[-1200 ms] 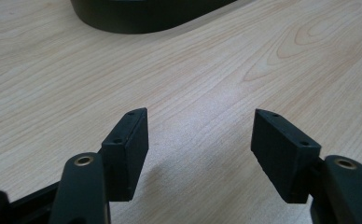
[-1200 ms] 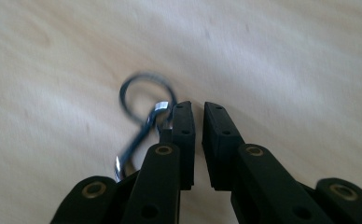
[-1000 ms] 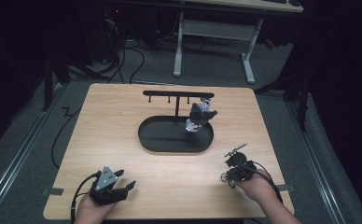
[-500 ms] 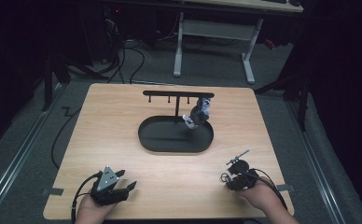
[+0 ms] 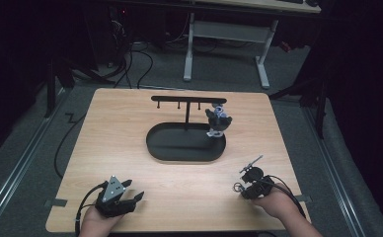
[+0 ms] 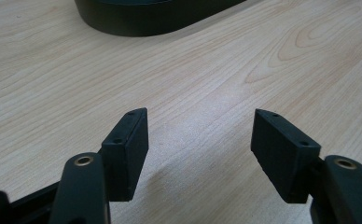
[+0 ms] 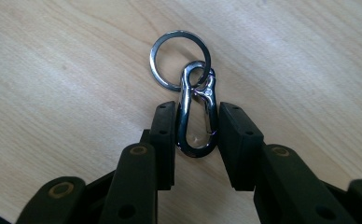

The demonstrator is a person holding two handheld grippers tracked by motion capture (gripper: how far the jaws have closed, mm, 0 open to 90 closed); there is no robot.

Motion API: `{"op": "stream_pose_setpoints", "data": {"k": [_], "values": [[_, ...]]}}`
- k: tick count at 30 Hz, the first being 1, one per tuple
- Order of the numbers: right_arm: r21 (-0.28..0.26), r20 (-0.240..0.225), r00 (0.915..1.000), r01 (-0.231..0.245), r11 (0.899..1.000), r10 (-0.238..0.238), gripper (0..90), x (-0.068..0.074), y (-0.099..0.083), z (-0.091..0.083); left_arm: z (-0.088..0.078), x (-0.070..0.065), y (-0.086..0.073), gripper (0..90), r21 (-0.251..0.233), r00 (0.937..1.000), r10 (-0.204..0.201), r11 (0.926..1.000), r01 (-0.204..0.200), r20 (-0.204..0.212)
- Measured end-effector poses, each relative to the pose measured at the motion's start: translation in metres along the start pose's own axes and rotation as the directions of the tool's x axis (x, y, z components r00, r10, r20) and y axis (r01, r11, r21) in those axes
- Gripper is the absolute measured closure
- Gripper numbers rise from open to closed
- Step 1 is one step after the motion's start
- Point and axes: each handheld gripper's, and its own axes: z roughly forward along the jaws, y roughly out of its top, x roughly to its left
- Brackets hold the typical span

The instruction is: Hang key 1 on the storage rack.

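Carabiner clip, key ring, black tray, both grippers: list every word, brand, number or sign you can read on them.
None can be read: no lettering shows on the carabiner clip, key ring, black tray, left gripper or right gripper.
The charm hanging on the rack is too small to read.

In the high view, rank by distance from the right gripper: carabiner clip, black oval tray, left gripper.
1. Carabiner clip, between the right gripper jaws.
2. Black oval tray, mid-table, up-left.
3. Left gripper, along the table's near edge.
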Motion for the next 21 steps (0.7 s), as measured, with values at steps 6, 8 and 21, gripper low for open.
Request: {"op": "stream_pose_setpoints", "data": {"k": [6,8,21], "values": [[-0.020,-0.008,0.9999,-0.014,1.000,0.014,68.9,-0.0031,0.0000,-0.0068,0.0006,0.0007,-0.0002,37.4,0.001,1.0000,0.001,1.0000,-0.001,-0.002],[-0.030,-0.032,0.9990,-0.031,0.999,0.030,68.8,-0.0047,-0.0003,-0.0096,0.0007,0.0001,0.0001,37.4,0.002,1.0000,0.002,1.0000,-0.002,-0.001],[-0.017,-0.027,0.9994,-0.020,1.000,0.020,69.0,-0.0029,-0.0018,-0.0089,0.0004,-0.0002,0.0002,37.4,0.000,1.0000,0.002,1.0000,-0.002,-0.001]]}}
